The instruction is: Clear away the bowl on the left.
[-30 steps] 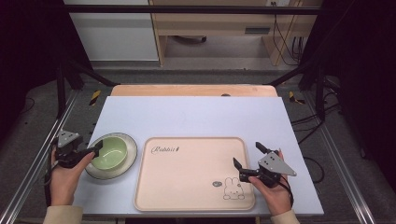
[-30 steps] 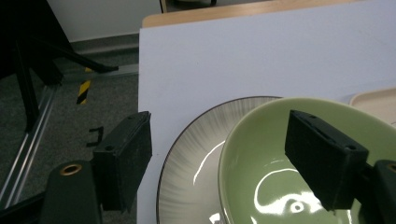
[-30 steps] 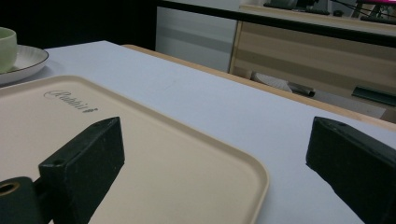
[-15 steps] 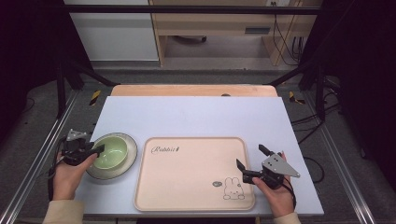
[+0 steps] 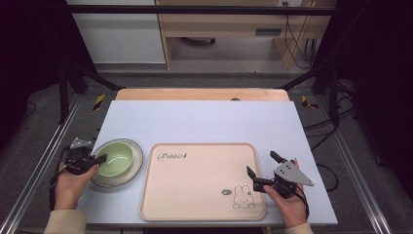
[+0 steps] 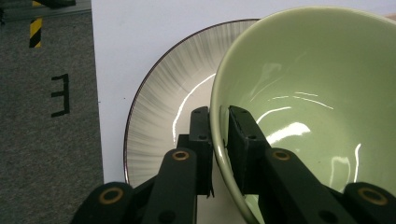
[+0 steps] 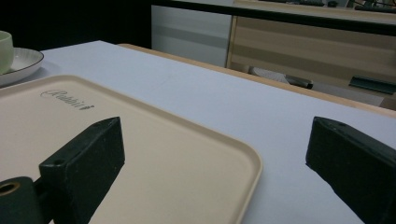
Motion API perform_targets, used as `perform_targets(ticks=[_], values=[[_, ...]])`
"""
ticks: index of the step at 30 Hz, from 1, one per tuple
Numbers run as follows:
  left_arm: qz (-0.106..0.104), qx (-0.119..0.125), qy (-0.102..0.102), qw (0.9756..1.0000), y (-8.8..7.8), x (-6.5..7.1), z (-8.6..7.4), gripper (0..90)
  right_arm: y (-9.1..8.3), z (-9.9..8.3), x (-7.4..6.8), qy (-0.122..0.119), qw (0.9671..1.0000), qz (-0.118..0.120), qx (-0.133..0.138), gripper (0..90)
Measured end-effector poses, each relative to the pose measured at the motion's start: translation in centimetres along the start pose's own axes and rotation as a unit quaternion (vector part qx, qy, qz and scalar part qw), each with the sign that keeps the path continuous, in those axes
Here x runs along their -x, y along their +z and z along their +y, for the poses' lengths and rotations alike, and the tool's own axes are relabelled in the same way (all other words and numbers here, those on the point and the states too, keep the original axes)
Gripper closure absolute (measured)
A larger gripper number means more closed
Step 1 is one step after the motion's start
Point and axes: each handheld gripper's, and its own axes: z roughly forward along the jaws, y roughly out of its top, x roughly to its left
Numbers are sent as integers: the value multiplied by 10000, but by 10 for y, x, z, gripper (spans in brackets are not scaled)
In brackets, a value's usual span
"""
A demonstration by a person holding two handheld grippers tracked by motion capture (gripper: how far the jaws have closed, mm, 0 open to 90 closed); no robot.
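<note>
Jaws of the left gripper (image 6: 219, 140), having just been closing, now pinch the near rim of the pale green bowl (image 6: 317, 102), one jaw inside the wall and one outside it, as seen at lower centre of the left gripper view. Bowl (image 5: 116, 158): glazed, sits on a grey-white ribbed plate with a dark edge (image 6: 159, 93), at the left of the high view, just beside the left edge of the tray. Plate (image 5: 132, 170): rests on the pale lilac table top (image 5: 204, 122). Left gripper (image 5: 97, 160) and the hand holding it (image 5: 70, 183): lower left of the high view. Jaws of the right gripper (image 7: 215, 158) stand wide apart with nothing between them; one jaw hangs over the tray's corner, the other over bare table. Right gripper (image 5: 260, 168): lower right of the high view, at the right edge of the tray, held by the right hand (image 5: 287, 200). Tray (image 5: 195, 195): beige, rounded corners, lettered "Rabbit" at its upper left, with a small rabbit drawing (image 5: 242, 196) at its lower right; centre of the table. In the right gripper view the tray (image 7: 154, 154) runs across the lower left, with bowl and plate at the far left edge.
</note>
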Motion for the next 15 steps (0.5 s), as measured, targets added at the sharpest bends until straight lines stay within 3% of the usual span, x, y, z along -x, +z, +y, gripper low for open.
perform_targets(ticks=[11, 15], values=[[-186, 121, -361, 9991, -8, -2, -8, 831, 10, 4, 0, 50, 9999, 90, 65, 46], [-77, 187, -223, 9995, -15, 3, -6, 836, 13, 4, -1, 59, 9999, 113, 80, 46]])
